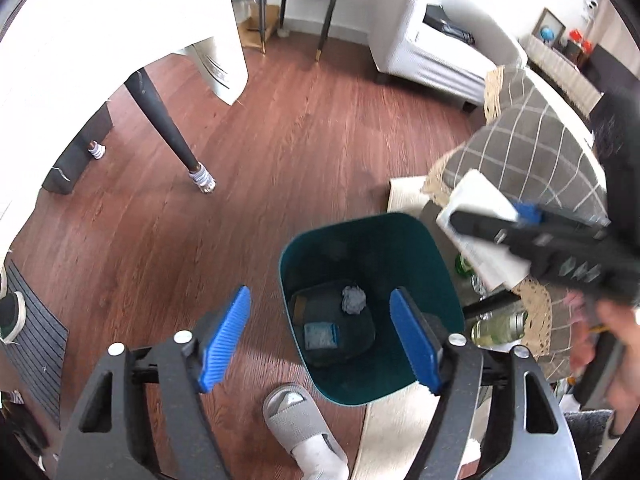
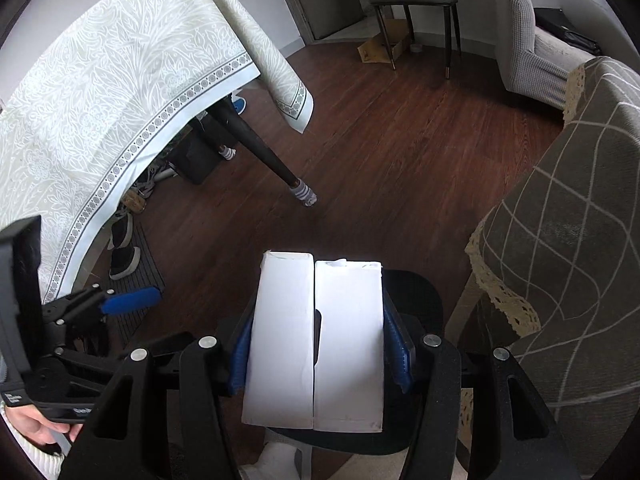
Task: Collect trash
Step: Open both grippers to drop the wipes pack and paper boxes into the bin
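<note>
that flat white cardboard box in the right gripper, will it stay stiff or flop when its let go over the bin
The flat white cardboard box, clamped in the right gripper, probably keeps its shape: its panels look straight. It seems light, being flattened. A split runs down its middle, so it may fold there. Released over the dark teal plastic bin, it could catch on the rim.

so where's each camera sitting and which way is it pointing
Left wrist: on the left gripper, looking down between its open blue pads into the dark teal plastic bin on the wood floor; the right gripper and a slippered foot show.
Right wrist: on the right gripper, looking down and forward over the flat white cardboard box it clamps; the left gripper shows.
Shared: bin, box, striped-socked table leg, checked grey cloth.
</note>
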Available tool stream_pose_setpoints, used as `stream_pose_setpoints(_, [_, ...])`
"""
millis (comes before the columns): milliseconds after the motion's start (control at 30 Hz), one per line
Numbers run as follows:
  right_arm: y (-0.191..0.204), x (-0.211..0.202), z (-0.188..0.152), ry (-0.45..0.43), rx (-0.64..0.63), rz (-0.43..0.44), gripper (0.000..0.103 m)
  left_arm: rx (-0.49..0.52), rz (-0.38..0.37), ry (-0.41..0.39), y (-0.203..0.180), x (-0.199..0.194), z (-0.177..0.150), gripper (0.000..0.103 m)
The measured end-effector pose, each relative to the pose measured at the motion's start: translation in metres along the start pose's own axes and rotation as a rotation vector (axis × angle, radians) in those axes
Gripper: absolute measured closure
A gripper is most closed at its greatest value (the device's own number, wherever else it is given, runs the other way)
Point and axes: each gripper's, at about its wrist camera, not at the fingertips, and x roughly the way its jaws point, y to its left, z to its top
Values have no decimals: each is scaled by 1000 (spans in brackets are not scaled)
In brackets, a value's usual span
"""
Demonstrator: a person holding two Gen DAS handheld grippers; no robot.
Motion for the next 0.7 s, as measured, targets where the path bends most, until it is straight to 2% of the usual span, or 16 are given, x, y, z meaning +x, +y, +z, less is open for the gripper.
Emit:
stream_pose_setpoints(200, [1, 31, -11, 80, -15, -28, 47, -62, -25, -42, 13, -15, 5, 43])
stream_pose_setpoints(300, [2, 46, -18, 121, -23, -43, 47, -65, -21, -77, 13, -23, 8, 49])
stream_pose_setpoints(500, [0, 69, -32, 198, -38, -75, 46, -54, -66, -116, 6, -33, 12, 56])
stream_pose_setpoints(600, [0, 76, -39, 225, -60, -106, 42, -49, -83, -126, 2, -36, 14, 56])
stream_pose_setpoints(700, [-2, 79, -44, 235, -62, -121, 34, -48, -92, -136, -1, -39, 16, 56])
